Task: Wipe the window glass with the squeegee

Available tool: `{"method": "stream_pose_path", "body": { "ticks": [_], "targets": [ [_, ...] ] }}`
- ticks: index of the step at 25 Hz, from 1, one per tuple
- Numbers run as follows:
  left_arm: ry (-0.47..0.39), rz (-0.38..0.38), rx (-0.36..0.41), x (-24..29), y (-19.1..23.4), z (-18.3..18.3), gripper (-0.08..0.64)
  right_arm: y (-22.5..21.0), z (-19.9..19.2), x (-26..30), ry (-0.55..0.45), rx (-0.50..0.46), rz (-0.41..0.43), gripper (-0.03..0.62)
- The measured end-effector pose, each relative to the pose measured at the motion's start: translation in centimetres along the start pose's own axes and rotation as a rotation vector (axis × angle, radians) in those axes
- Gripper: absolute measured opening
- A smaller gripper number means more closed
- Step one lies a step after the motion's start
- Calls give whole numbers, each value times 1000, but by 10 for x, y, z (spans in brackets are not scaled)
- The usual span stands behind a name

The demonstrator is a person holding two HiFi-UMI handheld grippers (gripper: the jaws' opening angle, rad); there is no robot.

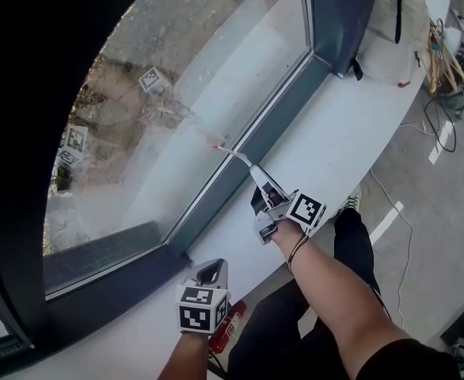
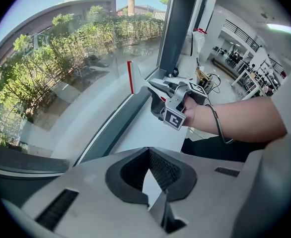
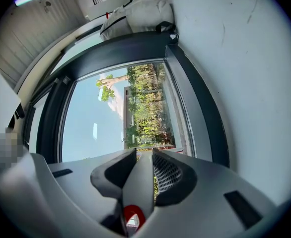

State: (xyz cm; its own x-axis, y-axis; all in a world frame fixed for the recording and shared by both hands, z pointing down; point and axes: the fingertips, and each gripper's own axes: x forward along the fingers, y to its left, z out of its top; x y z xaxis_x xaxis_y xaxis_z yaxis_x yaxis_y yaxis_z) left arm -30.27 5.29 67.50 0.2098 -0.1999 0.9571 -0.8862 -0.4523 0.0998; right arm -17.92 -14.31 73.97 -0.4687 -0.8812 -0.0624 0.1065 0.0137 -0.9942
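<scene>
- Right gripper view shows the squeegee, a slim grey-handled tool with a red-edged blade [image 3: 140, 182]. It is clamped by its handle between the fingers of the right gripper [image 3: 143, 154], which are closed flat on it. A red end-piece of the handle sits near the camera.
- Head view puts the blade end against the lower part of the clear window glass [image 1: 176, 93], just above the dark grey window frame [image 1: 287, 93]. The handle slopes back down to the gripper.
- Handling, as I judge it: the tool is light and stiff in the handle, with a softer wiping edge that cleans only when pressed evenly. The thin, smooth handle could twist in the fingers. The present hold, well back along the handle and square across its flat faces, looks right.
- The left gripper [image 1: 213, 269] hangs low over the white window ledge [image 1: 327, 125], well apart from the glass. Its fingers meet at the tips with nothing between them.
- Left gripper view alone shows the blade side-on, with its red edge at the pane and the right hand behind it.
- Right gripper view alone shows the grip on the handle.
- Only the head view shows a red object [image 1: 226, 332] under the left hand, possibly a bottle, though too little of it shows to tell.
</scene>
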Motion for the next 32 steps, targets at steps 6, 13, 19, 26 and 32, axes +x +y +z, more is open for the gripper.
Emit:
{"method": "stream_pose_path", "body": {
  "ticks": [6, 13, 19, 26, 32],
  "targets": [
    [-15, -11, 3, -2, -6, 3, 0, 5, 3, -6, 17, -22, -33, 95],
    [-101, -44, -19, -22, -24, 26, 0, 48, 12, -28, 98, -135, -57, 95],
    [-195, -111, -50, -74, -50, 44, 0, 118, 5, -54, 197, -281, -142, 95],
    [-347, -227, -72, -153, -80, 55, 0, 224, -34, -97, 417, -556, -191, 95],
    [-514, -304, -144, -237, -89, 68, 0, 338, -64, -162, 553, -837, -216, 95]
  ]
}}
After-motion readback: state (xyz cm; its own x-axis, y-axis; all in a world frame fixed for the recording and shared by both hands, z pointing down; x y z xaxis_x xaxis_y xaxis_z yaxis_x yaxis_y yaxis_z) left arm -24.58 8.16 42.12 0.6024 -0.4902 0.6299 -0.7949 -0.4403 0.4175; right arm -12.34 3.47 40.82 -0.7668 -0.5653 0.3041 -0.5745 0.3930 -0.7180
